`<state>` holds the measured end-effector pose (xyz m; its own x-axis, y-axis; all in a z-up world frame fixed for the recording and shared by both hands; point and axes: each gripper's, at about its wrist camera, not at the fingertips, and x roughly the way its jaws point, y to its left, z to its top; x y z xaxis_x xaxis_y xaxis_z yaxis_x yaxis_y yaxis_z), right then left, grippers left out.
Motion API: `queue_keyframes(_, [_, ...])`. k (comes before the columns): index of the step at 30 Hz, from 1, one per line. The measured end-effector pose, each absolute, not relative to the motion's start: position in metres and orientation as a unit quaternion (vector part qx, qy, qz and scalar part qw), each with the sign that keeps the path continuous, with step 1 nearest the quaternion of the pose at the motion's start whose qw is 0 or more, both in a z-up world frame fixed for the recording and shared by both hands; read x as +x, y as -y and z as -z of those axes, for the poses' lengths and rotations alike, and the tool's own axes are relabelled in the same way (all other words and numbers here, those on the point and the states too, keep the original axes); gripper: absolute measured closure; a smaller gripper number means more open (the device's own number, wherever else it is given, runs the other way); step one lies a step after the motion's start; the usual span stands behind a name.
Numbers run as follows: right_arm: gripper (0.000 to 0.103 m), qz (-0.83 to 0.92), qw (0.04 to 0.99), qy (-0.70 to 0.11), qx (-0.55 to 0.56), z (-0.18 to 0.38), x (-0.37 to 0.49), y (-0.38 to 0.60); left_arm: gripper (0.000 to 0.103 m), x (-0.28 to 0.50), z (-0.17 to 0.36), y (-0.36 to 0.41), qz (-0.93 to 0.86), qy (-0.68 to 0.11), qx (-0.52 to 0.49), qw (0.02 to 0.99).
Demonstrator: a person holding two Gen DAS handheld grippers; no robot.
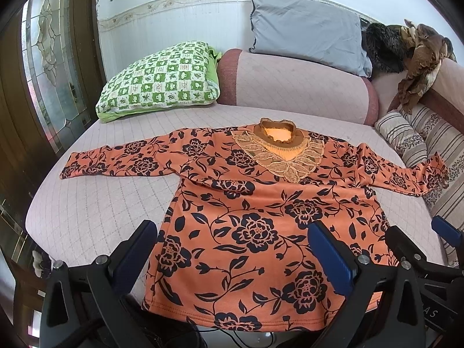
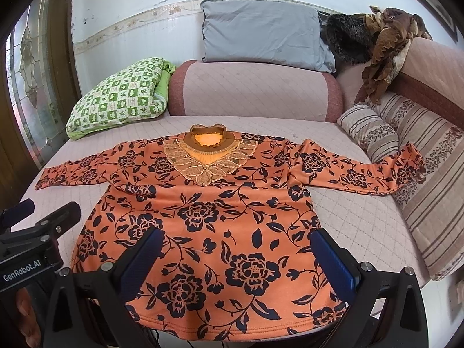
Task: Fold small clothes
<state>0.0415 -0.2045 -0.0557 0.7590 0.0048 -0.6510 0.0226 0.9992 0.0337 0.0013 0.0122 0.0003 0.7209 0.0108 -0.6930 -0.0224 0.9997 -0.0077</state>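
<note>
Currently, an orange top printed with dark navy roses lies spread flat, front side up, on a pale pink quilted sofa seat. Its hem is at the near edge of the seat; its brown ruffled collar with a lace bib points toward the backrest. Both sleeves are extended sideways. The left sleeve lies flat on the seat. The right sleeve reaches out, and its cuff rests up on a striped cushion.

Left tongs: spread wide apart, holding nothing, poised above the lower left part of the top. Blue pads face inward. Whether the tips touch the fabric, cannot tell.

Right tongs: likewise spread wide and empty, over the lower right part of the top. In the left wrist view they show at the right edge, just beside the left tongs.

Background: a green-and-white checked pillow lies at the seat's far left. A grey pillow stands on the pink bolster-like backrest. A dark furry item and a crumpled brown cloth sit at the far right corner. A small striped roll cushion lies near the right sleeve.
</note>
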Motion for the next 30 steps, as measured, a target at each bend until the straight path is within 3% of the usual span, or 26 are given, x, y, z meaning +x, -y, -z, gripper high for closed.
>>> queue_keyframes(30, [0.000,0.008,0.936,-0.351,0.022,0.0620,0.0482,0.2020,0.000,0.0085,0.0072,-0.0182,-0.015,-0.384,-0.012,0.923])
